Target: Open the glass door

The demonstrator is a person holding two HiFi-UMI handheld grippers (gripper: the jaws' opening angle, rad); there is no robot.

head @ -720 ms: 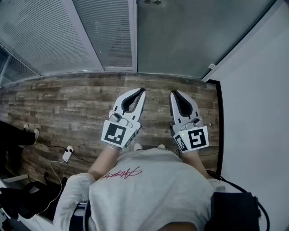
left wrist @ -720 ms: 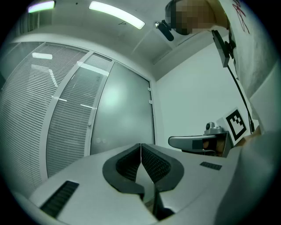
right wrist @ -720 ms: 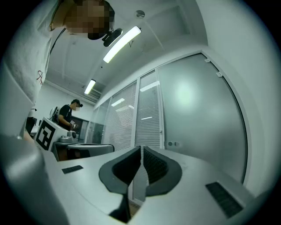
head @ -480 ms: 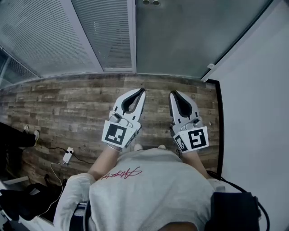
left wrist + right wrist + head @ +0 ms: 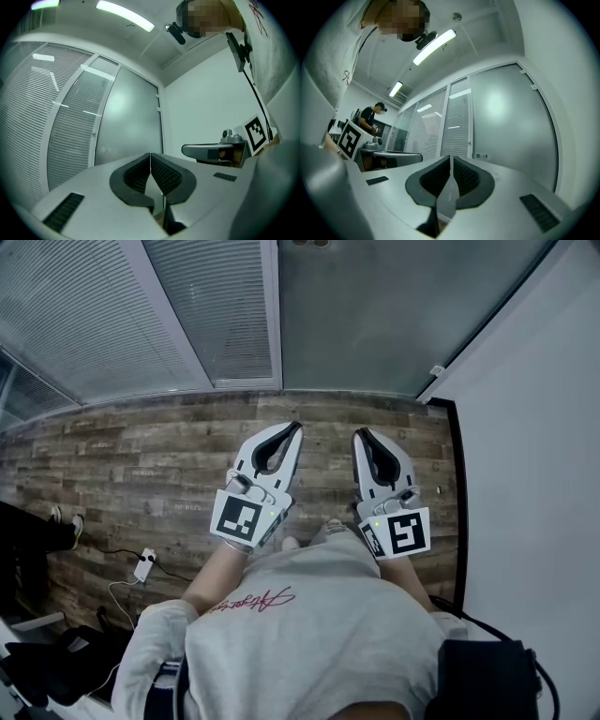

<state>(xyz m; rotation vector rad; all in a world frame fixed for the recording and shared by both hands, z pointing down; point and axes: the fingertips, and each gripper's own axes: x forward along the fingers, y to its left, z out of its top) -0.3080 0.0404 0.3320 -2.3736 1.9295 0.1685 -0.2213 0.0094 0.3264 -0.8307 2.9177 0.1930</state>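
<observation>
Glass door (image 5: 375, 315) stands straight ahead of you, top centre in head view: big frosted grey pane w/ two small round fittings (image 5: 478, 156) near its left edge. Left of it run slatted blind panels (image 5: 94, 324), w/ a white post (image 5: 273, 315) btw them & the door. Door's right edge meets the white wall (image 5: 534, 484), which has black skirting (image 5: 457, 493) along its foot. Wood floor (image 5: 141, 456) lies open btw you & the pane; a cable & charger (image 5: 142, 563) sit off to your left. Left tongs (image 5: 297, 429) & right tongs (image 5: 357, 433) are both clenched on nothing, side by side, apart from the door
</observation>
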